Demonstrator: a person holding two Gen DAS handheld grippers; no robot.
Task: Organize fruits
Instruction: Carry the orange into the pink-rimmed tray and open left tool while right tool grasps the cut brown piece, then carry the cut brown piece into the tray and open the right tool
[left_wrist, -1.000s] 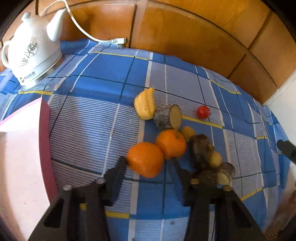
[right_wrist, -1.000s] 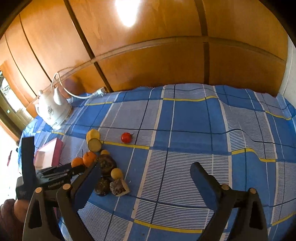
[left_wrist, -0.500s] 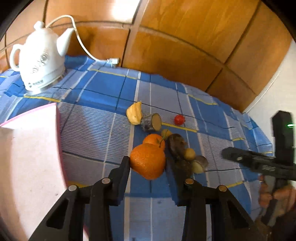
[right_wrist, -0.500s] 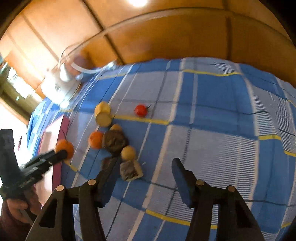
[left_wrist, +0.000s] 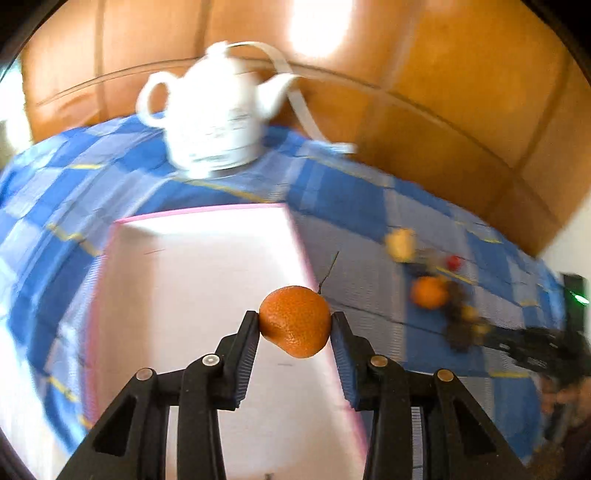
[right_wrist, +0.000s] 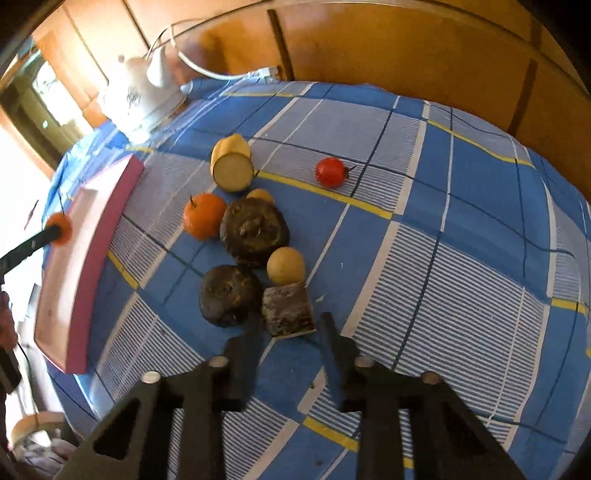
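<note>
Orange (left_wrist: 294, 320) lifted | left tongs (left_wrist: 295, 332) now over tray (left_wrist: 192, 266)

Bright daylight from left; glare on wood wall (left_wrist: 317, 33); left-wrist view motion-blurred, right sharp; fisheye-bent, dark-vignetted edges.

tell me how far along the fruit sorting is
Early. Nothing shows in the pink tray yet. The left gripper holds one orange above it. The second orange, tomato and the rest remain on the cloth; the right gripper is open beside them.
</note>
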